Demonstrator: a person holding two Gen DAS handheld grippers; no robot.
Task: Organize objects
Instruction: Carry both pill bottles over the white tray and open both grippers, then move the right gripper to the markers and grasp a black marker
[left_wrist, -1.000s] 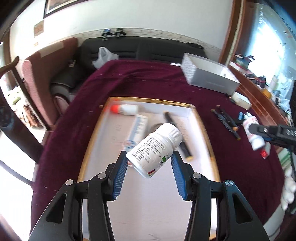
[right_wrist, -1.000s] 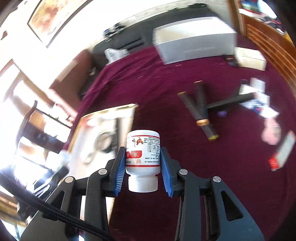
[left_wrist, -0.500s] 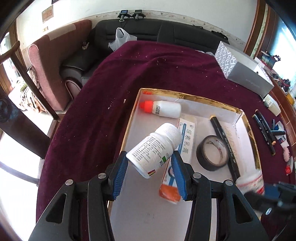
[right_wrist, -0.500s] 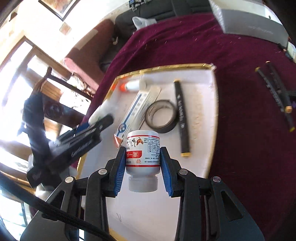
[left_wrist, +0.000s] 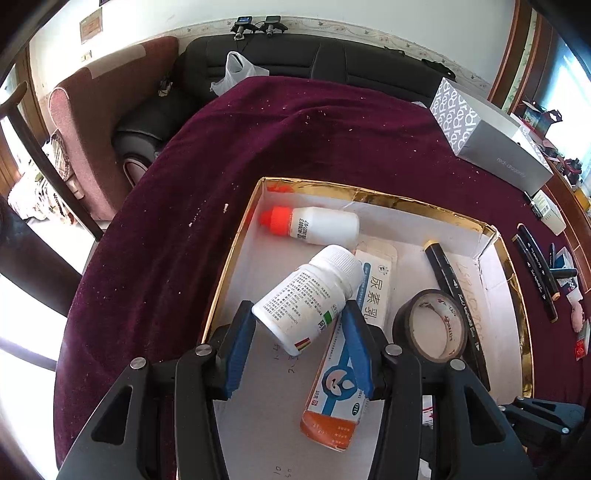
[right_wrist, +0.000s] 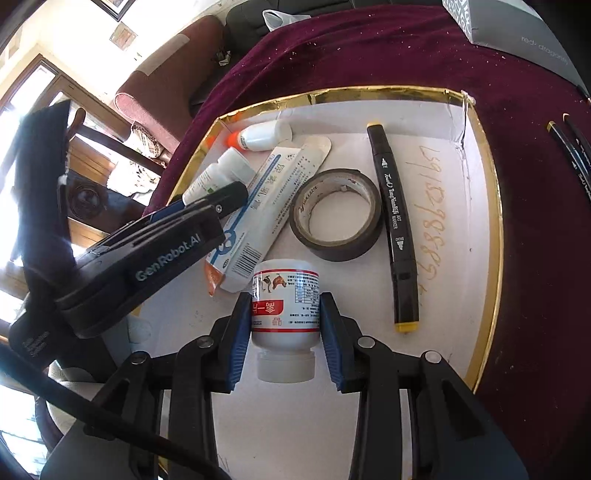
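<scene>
Maroon cloth (left_wrist: 207, 206) covers the table; black sofa (left_wrist: 317, 59) behind, gold-rimmed tray (left_wrist: 236, 258) on top. Left gripper (left_wrist: 297, 332) clamps a tilted white bottle (left_wrist: 306, 295) over the tray. Right gripper (right_wrist: 285, 332) pinches a red-labelled bottle (right_wrist: 285, 302) cap-down above it.

Gold-foil tray rim (left_wrist: 402, 202) – glossy, velvety cloth (left_wrist: 295, 147)

Left gripper (left_wrist: 297, 334) and right gripper (right_wrist: 284, 334) both clamped

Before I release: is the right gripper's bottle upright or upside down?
Upside down: the red-labelled bottle has its cap toward the camera, print inverted.
</scene>
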